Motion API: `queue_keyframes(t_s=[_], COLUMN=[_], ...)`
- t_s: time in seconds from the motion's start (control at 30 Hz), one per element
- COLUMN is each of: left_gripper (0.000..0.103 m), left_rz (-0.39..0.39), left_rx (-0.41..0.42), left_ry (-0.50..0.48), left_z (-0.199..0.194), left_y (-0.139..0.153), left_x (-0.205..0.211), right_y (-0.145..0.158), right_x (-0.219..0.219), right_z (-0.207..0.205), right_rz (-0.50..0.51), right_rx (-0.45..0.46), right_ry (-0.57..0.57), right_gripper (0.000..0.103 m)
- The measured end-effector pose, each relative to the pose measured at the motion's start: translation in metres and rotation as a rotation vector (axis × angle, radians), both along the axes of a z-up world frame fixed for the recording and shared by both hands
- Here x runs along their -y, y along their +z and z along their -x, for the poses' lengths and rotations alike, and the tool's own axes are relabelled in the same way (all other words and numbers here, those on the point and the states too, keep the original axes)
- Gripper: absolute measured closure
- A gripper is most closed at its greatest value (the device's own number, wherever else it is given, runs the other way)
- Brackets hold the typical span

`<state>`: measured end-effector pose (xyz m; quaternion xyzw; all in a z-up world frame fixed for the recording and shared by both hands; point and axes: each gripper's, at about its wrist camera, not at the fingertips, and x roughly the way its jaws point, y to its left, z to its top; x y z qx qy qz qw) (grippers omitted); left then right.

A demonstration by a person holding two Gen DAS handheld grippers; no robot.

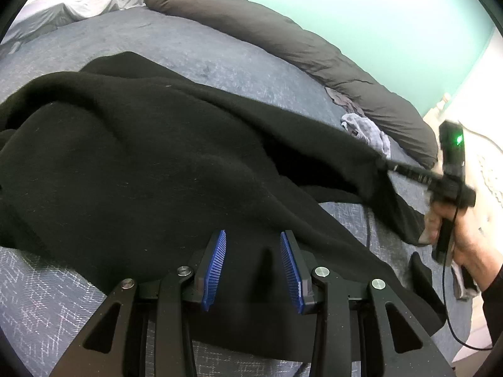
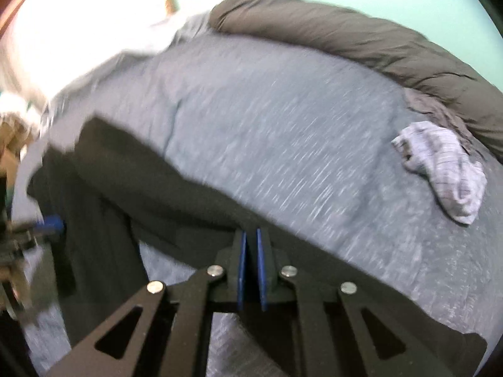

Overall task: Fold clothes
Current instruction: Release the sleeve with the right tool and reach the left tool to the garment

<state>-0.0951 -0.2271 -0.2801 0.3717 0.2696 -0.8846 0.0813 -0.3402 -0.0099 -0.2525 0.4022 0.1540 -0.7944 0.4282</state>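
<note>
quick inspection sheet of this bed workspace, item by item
surface: blue-grey bedspread, wrinkled.
job's things: black garment spread across the bed, one edge pulled taut.
clutter: small grey striped cloth beside the dark rolled duvet.
grippers: left gripper open over the garment; right gripper shut on the garment.
cables: black cable hanging from the right gripper.
surroundings: green wall.

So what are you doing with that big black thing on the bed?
A person is folding a black fleece garment on the blue-grey bedspread. The right gripper is shut on one edge and pulls it up. The left gripper is open over the cloth. A small grey striped rag lies nearby.
</note>
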Motion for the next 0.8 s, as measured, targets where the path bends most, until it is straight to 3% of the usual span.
queue_keyframes(t_s=[0.1, 0.3, 0.43, 0.53, 0.63, 0.8], left_gripper=[0.064, 0.064, 0.064, 0.064, 0.064, 0.064], left_rz=[-0.001, -0.001, -0.014, -0.012, -0.014, -0.022], left_rx=[-0.003, -0.013, -0.004, -0.006, -0.009, -0.009], left_ry=[0.008, 0.028, 0.038, 0.041, 0.046, 0.06], left_z=[-0.003, -0.011, -0.011, -0.012, -0.015, -0.021], left_y=[0.0, 0.001, -0.002, 0.0, 0.002, 0.004], left_x=[0.001, 0.007, 0.012, 0.013, 0.015, 0.019], right_y=[0.009, 0.002, -0.019, -0.018, -0.008, 0.006], right_x=[0.001, 0.004, 0.009, 0.006, -0.012, -0.059], right_z=[0.012, 0.042, 0.044, 0.033, 0.024, -0.019], right_rz=[0.014, -0.052, -0.107, -0.111, -0.072, 0.117], right_rx=[-0.011, -0.024, 0.036, 0.002, -0.007, 0.092], right_ry=[-0.059, -0.231, -0.253, -0.257, -0.328, -0.374], right_gripper=[0.097, 0.097, 0.096, 0.09, 0.073, 0.068])
